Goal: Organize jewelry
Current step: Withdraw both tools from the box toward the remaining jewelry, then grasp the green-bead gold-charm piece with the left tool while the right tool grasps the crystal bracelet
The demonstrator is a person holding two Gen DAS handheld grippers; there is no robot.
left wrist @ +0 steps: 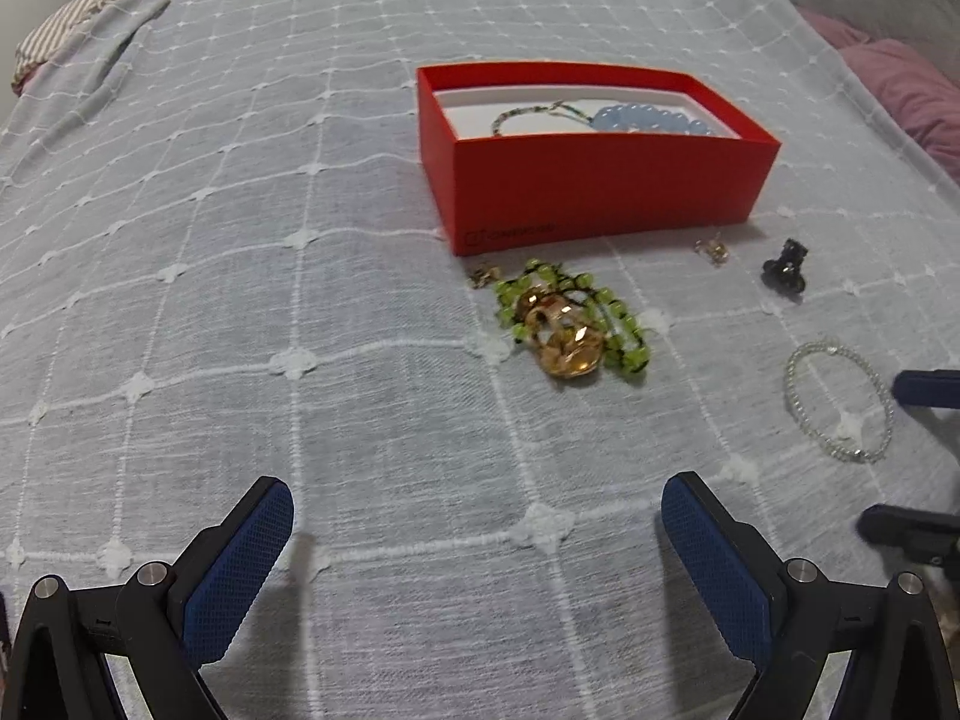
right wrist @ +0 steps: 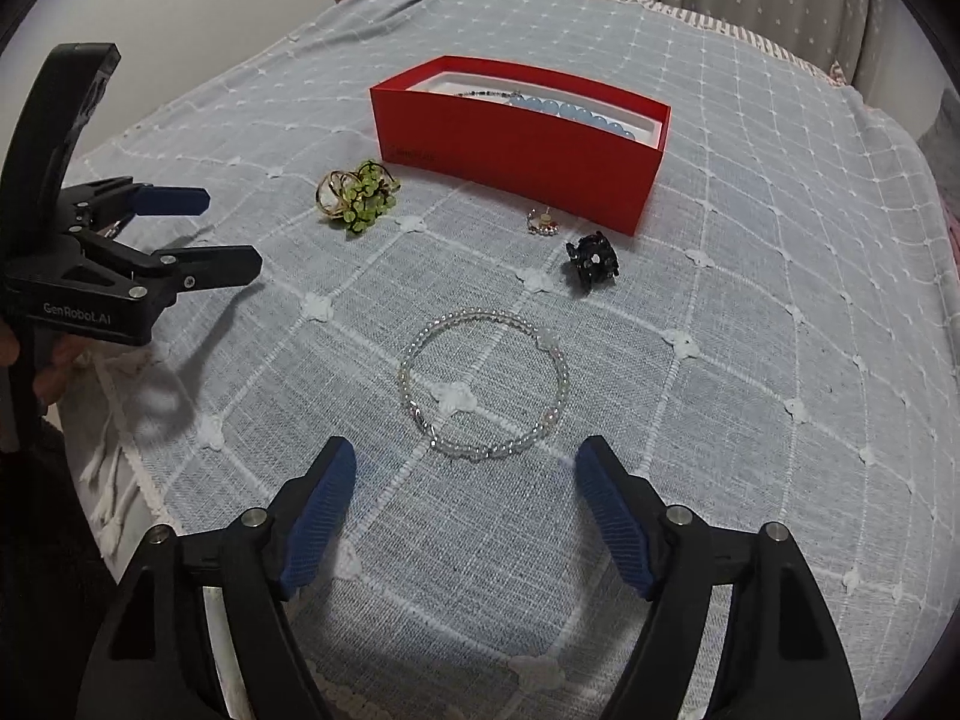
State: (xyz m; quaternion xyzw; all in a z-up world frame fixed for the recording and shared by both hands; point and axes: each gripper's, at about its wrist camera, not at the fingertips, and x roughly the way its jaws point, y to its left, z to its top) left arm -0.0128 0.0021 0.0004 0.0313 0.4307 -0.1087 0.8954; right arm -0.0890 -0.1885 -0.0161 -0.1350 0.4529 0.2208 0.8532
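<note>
We saw a wide bed (right wrist: 750, 300) with soft cloth and lots of free room. The red box (right wrist: 516, 150) sat near its far edge. Our right hand-held gripper (right wrist: 465, 477) was wide open and held nothing, just before the clear bead bracelet (right wrist: 483, 384). The bracelet looked light, floppy and slippery; pinching its near side seemed best. The left hand-held gripper (left wrist: 477, 519) was open and empty too.

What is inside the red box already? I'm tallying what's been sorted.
Inside the red box, on its white lining, lie a string of pale blue beads and a thin dark beaded chain. The near wall hides part of the floor.
</note>
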